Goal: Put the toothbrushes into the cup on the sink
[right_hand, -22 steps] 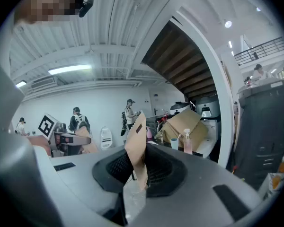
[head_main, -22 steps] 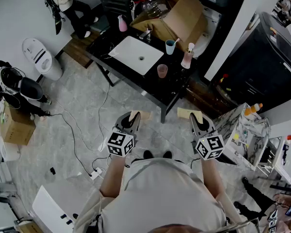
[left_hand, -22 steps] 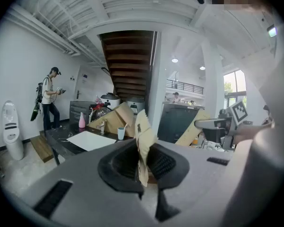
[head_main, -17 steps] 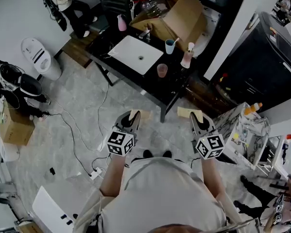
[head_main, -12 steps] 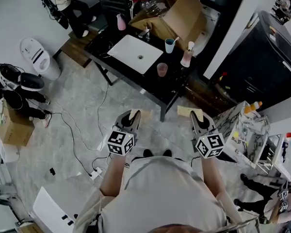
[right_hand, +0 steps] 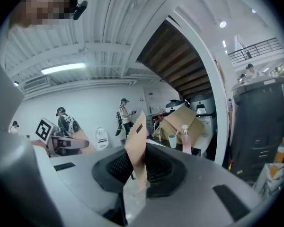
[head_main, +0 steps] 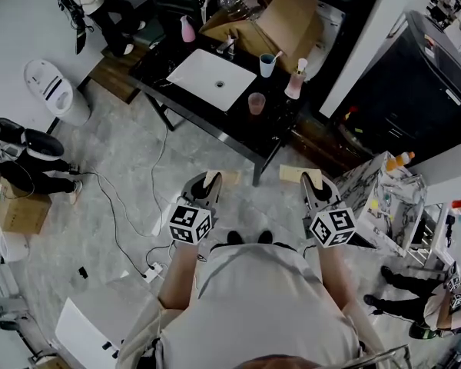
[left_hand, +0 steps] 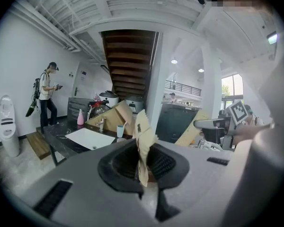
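With left tool and right tool each clamped on its paper toothbrush packet, step up to the dark surface and lower 1 packet at a time, upright, into the blue cup beside the basin, well ahead.

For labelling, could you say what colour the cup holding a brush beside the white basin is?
The small cup is light blue, clearest in the head view.
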Available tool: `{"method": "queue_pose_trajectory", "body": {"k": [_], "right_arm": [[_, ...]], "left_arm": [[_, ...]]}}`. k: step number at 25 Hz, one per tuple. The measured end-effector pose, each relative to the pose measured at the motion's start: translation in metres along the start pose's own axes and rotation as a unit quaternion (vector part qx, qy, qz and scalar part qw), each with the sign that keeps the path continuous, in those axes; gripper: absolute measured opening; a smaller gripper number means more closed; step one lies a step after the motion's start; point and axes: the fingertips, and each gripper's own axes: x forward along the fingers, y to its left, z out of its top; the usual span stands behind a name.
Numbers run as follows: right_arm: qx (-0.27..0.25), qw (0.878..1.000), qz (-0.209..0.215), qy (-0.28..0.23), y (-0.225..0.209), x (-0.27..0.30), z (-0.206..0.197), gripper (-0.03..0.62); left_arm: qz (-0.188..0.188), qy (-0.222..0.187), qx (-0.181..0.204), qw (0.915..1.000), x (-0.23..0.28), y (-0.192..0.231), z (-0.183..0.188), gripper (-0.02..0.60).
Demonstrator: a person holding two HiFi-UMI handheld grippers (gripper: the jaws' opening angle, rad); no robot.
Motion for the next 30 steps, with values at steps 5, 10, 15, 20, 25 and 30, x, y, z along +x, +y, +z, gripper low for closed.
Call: {"method": "queue_pose_trajectory", "body": {"k": [5, 10, 15, 20, 25, 30], "right_arm": [[0.003, 1.000, -0.008, 0.000, 0.012, 0.001, -0.002, 0.072], [0.008, 1.000, -0.018, -0.003, 0.026, 0.004, -0.004, 0.072], [0.010, 1.000, -0.029, -0.005, 0.036, 0.004, -0.010, 0.072], [0.009, 0.999, -0.037, -0.008, 0.043, 0.002, -0.013, 0.071], [0.009, 0.999, -0.040, -0.013, 0.047, -0.003, -0.012, 0.072], [0.015, 0.999, -0.042, -0.014, 0.049, 0.000, -0.011, 0.071]], "left_arm": [[-0.007, 0.002, -0.004, 1.0000, -0.008, 0.008, -0.005, 0.035], [-0.015, 0.004, -0.003, 0.9999, -0.018, 0.019, -0.007, 0.035], [-0.023, 0.004, -0.003, 0.9997, -0.024, 0.026, -0.014, 0.035], [-0.031, 0.006, 0.000, 0.9995, -0.030, 0.029, -0.018, 0.035], [-0.036, 0.005, 0.004, 0.9993, -0.035, 0.027, -0.017, 0.035], [-0.036, 0.008, 0.004, 0.9993, -0.036, 0.032, -0.016, 0.035]]}}
